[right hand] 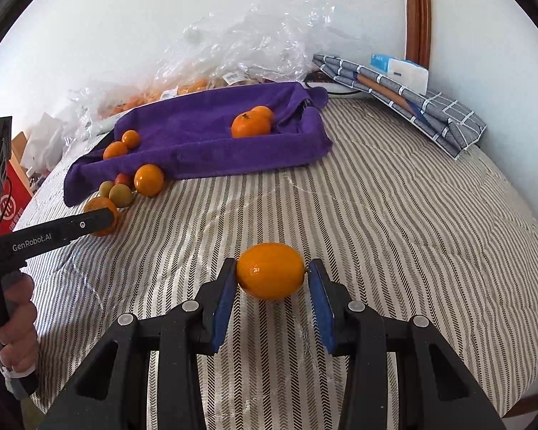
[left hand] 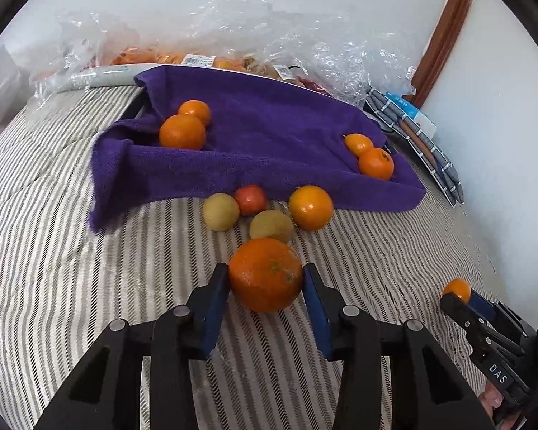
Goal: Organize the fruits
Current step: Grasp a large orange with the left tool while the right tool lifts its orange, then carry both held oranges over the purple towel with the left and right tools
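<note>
The left gripper [left hand: 265, 279] has a big orange [left hand: 265, 274] between its jaws, the blue pads touching the fruit on both sides, so it is closed on it just above the striped bed cover [left hand: 53, 268]. The right gripper [right hand: 272, 276] holds a smaller oval orange fruit [right hand: 270, 271] lengthwise; the left pad presses one end, the right pad sits at the other end with its stem tip against it. This fruit hangs low over the bare striped cover, well apart from the rest.

Beyond the big orange, 4 fruits lie in a loose cluster on the cover at the front edge of a purple towel [left hand: 269, 132]: 2 yellow-green ones [left hand: 220, 212], 1 red one [left hand: 250, 199] and 1 orange [left hand: 310, 208]. On the towel, 2 oranges [left hand: 182, 132] sit touching at the left end, and 2 more [left hand: 376, 163] touch at the right end.

Behind the towel lie crumpled clear plastic bags [left hand: 305, 36] against the white wall. A folded grey checked cloth [right hand: 430, 107] rests at the right, near a brown wooden frame [right hand: 418, 14].
</note>
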Motion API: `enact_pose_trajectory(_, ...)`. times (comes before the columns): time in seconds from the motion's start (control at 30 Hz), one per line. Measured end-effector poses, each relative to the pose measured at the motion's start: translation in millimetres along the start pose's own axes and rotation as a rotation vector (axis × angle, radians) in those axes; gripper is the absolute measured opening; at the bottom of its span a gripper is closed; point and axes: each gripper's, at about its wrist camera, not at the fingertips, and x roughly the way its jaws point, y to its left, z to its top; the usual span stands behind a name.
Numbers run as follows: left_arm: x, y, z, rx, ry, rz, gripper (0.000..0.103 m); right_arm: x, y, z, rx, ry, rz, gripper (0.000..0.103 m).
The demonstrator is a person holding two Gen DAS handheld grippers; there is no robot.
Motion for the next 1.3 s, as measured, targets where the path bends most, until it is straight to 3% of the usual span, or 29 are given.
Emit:
enact_pose_trajectory(0.33,-41.3,18.7,-12.1,-0.025,-0.052,0.032,0.039,-16.5,9.4,4.6,-0.005,-0.030,-0.019,0.040)
enact_pose_trajectory(0.5,-63.7,29.1,-12.6,-0.041,-0.076,0.046,0.039,-24.8,16.5,8.8,0.020,-0.030,0.032,0.040)
enact_pose_trajectory(0.67,-85.7,39.4,-12.2,-0.077,-0.106,0.045,0.039,-32.7,26.1,12.4,0.013,-0.046,0.019,0.040)
enact_pose_trajectory(1.3,-170.8,48.4,-16.0,-0.152,-0.188,0.053,0.039,-105.8,32.4,36.0,0.050,-0.107,0.033,0.040)
